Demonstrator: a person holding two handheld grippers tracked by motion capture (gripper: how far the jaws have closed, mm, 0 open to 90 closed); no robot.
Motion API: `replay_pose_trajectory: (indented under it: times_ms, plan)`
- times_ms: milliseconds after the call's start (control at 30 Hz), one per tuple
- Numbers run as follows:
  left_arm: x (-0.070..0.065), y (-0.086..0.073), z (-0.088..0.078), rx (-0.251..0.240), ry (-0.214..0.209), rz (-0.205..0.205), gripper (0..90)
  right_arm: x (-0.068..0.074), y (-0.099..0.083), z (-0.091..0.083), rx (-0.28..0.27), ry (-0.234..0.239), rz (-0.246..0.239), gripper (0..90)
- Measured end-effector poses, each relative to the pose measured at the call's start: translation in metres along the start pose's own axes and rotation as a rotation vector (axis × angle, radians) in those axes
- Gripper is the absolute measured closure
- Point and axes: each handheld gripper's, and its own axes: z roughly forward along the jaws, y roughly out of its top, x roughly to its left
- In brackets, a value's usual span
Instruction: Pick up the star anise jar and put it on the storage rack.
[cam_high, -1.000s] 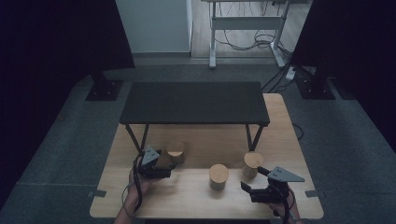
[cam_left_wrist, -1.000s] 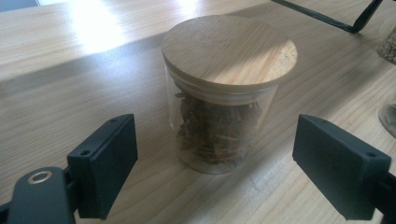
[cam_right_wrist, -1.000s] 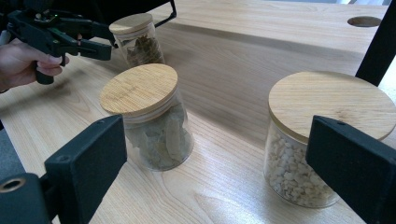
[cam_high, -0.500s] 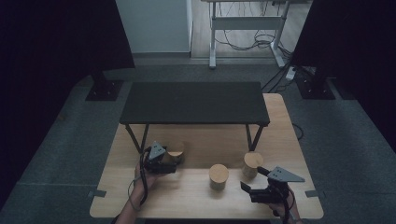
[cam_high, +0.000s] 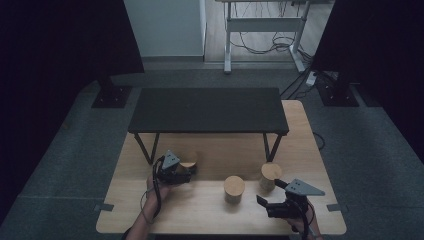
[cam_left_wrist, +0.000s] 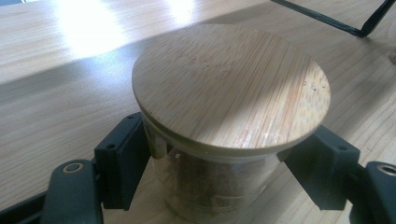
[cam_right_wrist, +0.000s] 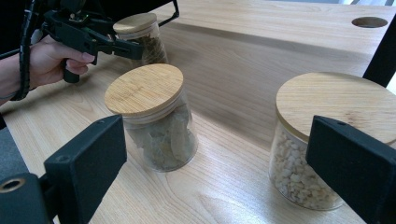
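Bamboo-lidded jar (cam_left_wrist: 224, 121): between the left claw (cam_left_wrist: 224, 172) jaws, gripped on its glass.
Right claw (cam_right_wrist: 219, 163): open, above the bench (cam_high: 200, 210).

A lab-like recording room: black curtains (cam_high: 60, 45), grey carpet (cam_high: 75, 145), loose cables (cam_high: 265, 37) under a desk frame (cam_high: 262, 27)

We are seeing a dim, dark-edged high view. Glare is whitening the wooden table (cam_left_wrist: 70, 37) beyond the left gripper (cam_left_wrist: 224, 172), whose near jaws are blurring.

Grey carpet (cam_high: 75, 150), black low table (cam_high: 207, 110).
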Motion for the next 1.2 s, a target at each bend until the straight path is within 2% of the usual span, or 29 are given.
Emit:
replay_pose_trajectory:
  times_ms: [367,500,800,1200]
  plan:
    - [0.000,0.000,0.000,-0.001,-0.004,0.009,25.7,0.000,-0.001,0.002,0.010,-0.007,-0.007,4.6]
    - [0.000,0.000,-0.001,-0.002,0.000,0.024,25.8,0.000,-0.002,0.002,0.014,-0.007,-0.008,4.6]
    - [0.002,0.000,-0.004,-0.006,-0.010,0.018,25.8,0.001,-0.002,0.003,0.020,-0.014,-0.015,4.7]
    - [-0.002,0.005,-0.022,-0.043,-0.011,0.041,25.8,0.002,-0.003,0.005,0.032,-0.024,-0.024,4.7]
